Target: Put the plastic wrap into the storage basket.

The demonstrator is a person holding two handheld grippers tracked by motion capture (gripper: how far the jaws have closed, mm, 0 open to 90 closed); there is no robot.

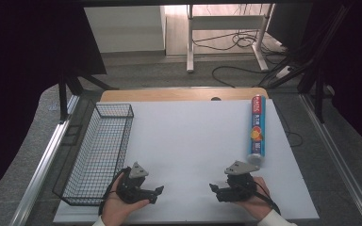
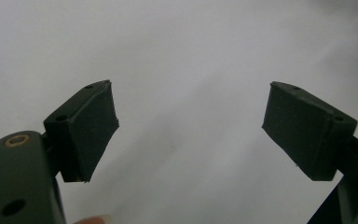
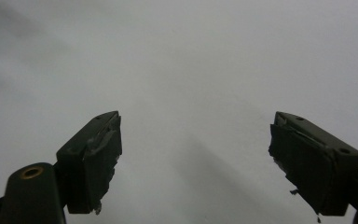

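Observation:
A blue and red tube-shaped can [image 1: 257, 128] lies on its side at the right of the white table top [image 1: 193, 136]. A black wire basket [image 1: 102, 149] stands along the left edge. Near the front, my left gripper [image 1: 158, 194] rests low over the white surface, held in a hand, open with nothing between its jaws. My right gripper [image 1: 215, 191] sits opposite it, pointing left, also open and empty. In the left gripper view the pads [image 2: 91, 130] stand wide apart over bare white. The right gripper view shows worn pads [image 3: 93, 161] equally wide.
The basket looks empty. Beyond the table's wooden far edge [image 1: 184, 94] is a grey floor with cables and a white desk frame [image 1: 226, 33]. Metal rails [image 1: 42, 169] run along both sides of the table.

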